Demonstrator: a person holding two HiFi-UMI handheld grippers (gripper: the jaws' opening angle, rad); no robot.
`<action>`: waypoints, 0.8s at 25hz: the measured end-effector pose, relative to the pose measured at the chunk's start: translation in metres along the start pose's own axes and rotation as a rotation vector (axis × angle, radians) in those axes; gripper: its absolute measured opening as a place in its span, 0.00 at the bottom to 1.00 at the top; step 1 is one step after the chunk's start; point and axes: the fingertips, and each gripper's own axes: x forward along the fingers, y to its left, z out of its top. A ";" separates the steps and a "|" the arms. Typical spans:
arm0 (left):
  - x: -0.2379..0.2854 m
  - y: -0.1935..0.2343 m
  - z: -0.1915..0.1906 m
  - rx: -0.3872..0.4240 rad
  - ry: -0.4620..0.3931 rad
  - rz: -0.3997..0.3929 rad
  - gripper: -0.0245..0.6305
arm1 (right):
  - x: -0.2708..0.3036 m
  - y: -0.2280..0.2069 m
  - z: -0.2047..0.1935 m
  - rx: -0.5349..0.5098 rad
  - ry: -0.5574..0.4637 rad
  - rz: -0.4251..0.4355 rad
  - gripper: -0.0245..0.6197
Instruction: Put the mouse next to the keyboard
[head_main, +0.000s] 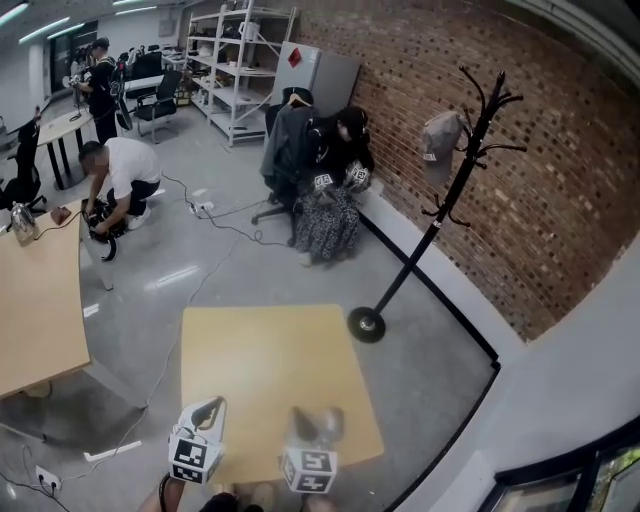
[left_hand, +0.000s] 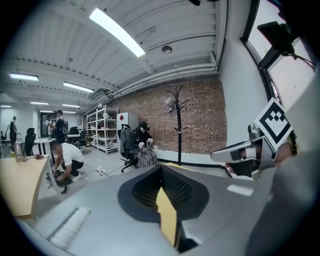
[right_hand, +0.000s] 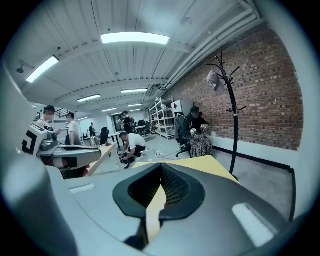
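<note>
L claw (left_hand: 161, 170) and R claw (right_hand: 160, 167) are both clamped fully shut w/ nothing btwn them, side by side but apart, above the near edge of a yellow table (head_main: 270, 350). Can't tell where the mouse & keyboard are; no view shows them. Past the table's far right corner stands a black coat stand (head_main: 430, 230) w/ a grey cap (head_main: 441, 135), near the brick wall (head_main: 540, 170). Far centre, a seated person (head_main: 335, 165) by that wall. Far left, a crouching person (head_main: 120, 180) on the floor beside a second table (head_main: 35, 300).
</note>
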 end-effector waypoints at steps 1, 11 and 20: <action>-0.005 0.003 0.004 0.000 -0.011 0.003 0.04 | -0.001 0.005 0.004 -0.006 -0.007 0.004 0.06; -0.036 0.028 0.032 -0.002 -0.087 0.022 0.04 | -0.015 0.044 0.031 -0.038 -0.074 0.029 0.06; -0.048 0.036 0.041 -0.002 -0.108 0.019 0.04 | -0.031 0.052 0.048 -0.051 -0.125 0.014 0.06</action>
